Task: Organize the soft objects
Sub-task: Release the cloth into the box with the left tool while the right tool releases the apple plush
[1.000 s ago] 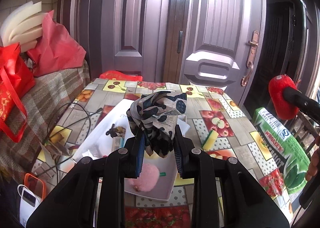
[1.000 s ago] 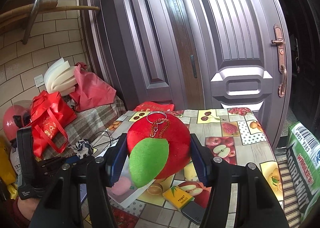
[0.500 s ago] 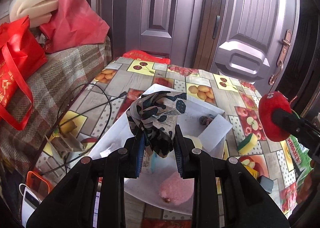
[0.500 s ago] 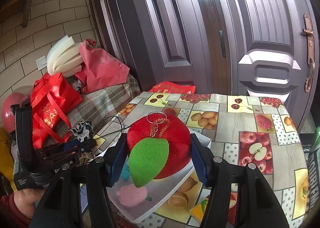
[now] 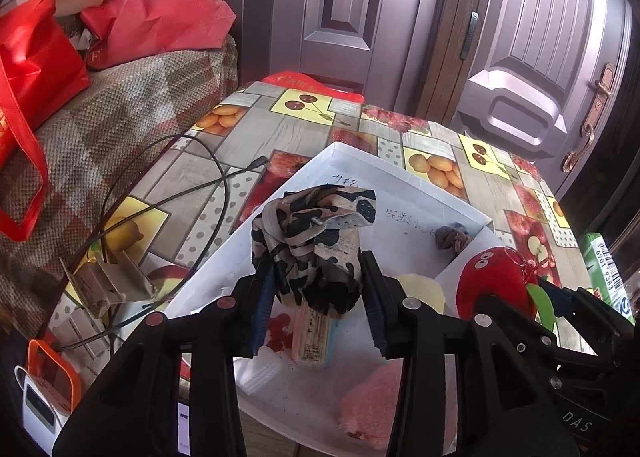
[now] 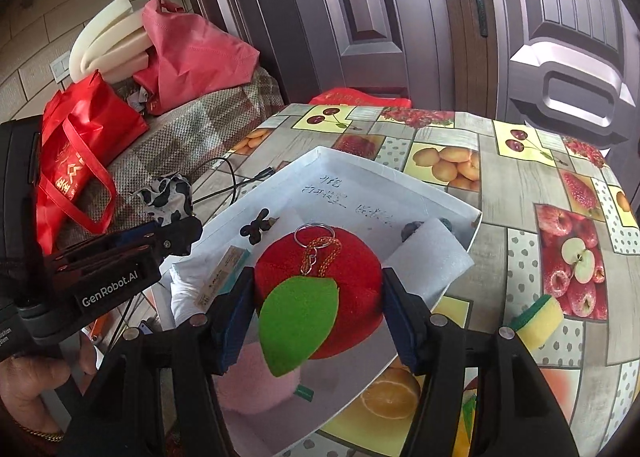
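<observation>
The left claw (image 5: 318,293) hangs over the white tray (image 5: 404,171) on the fruit-print table (image 5: 240,137), its jaws opening with the black-and-cream patterned cloth (image 5: 312,241) between them, the pads just beside the bundle and seemingly no longer pressing it; the right claw (image 6: 318,297) is clamped on the red plush apple (image 6: 320,269) with its green leaf, also above the tray, jaws easing wider; a pink fluffy toy (image 6: 256,385) lies in the tray's near corner, and a yellow-green sponge (image 6: 536,321) sits on the table beside the tray
</observation>
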{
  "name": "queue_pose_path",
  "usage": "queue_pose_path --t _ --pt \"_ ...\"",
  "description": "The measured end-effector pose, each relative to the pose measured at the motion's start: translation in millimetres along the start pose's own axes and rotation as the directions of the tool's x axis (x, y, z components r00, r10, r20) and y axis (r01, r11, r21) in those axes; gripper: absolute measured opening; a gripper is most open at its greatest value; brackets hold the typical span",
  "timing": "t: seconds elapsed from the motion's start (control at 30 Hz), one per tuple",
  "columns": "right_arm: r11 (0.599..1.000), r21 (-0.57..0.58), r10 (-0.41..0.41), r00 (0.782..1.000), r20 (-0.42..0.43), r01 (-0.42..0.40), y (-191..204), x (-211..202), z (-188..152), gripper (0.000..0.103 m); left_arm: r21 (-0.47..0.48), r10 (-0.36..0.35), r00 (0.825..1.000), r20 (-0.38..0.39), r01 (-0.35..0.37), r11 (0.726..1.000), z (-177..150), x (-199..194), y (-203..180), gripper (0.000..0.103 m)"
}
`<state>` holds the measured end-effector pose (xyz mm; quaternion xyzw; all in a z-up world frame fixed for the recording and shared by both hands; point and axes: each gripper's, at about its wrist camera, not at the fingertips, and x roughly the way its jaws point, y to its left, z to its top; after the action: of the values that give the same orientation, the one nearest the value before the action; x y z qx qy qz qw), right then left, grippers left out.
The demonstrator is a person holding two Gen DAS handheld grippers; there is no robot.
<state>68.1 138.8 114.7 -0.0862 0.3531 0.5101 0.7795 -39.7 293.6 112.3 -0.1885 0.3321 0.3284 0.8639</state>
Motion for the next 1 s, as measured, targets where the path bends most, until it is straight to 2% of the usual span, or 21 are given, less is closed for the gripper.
queue_pose_path --t 0.03,0.13,0.17,0.2,0.27,0.5,0.83,1.0 --pt "1.0 -0.007 -0.004 1.0 0.0 0.004 0.6 2.0 0.4 0.064 -0.006 0.01 1.0 0.002 -0.01 1.0 0.3 1.2 1.7 0.07" --pt "1.0 -0.02 -0.014 1.0 0.007 0.014 3.0 6.7 2.8 0.069 -0.02 0.051 0.998 0.027 -0.05 0.999 1.4 0.2 7.2 0.086" --pt "1.0 -0.019 -0.006 1.0 0.013 0.007 3.5 6.4 3.5 0.079 -0.027 0.073 0.997 0.039 -0.072 0.997 1.5 -1.2 9.2 0.091" --pt "1.0 -0.02 -0.001 1.0 0.022 0.001 4.4 5.9 4.4 0.085 -0.037 0.094 0.994 0.047 -0.092 0.995 2.2 -2.6 12.3 0.103" --pt "0.999 -0.033 0.004 0.999 0.041 -0.003 7.8 2.1 4.0 0.103 -0.056 0.118 0.991 0.064 -0.115 0.992 3.5 -6.2 19.2 0.103" --pt "0.997 -0.076 -0.003 0.998 0.069 0.008 21.2 -15.6 -4.2 0.103 -0.095 0.111 0.99 0.091 -0.103 0.99 3.9 -25.6 24.4 0.103" --pt "0.998 -0.054 -0.034 0.992 0.124 0.041 17.4 -65.3 -25.4 0.103 -0.046 0.092 0.984 0.153 -0.086 0.995 -6.8 -67.5 -1.7 0.103" --pt "0.996 -0.021 -0.085 0.979 0.184 0.09 9.6 -96.8 -25.8 0.103 -0.011 0.06 0.983 0.174 -0.059 0.998 -10.0 -83.3 -19.5 0.103"
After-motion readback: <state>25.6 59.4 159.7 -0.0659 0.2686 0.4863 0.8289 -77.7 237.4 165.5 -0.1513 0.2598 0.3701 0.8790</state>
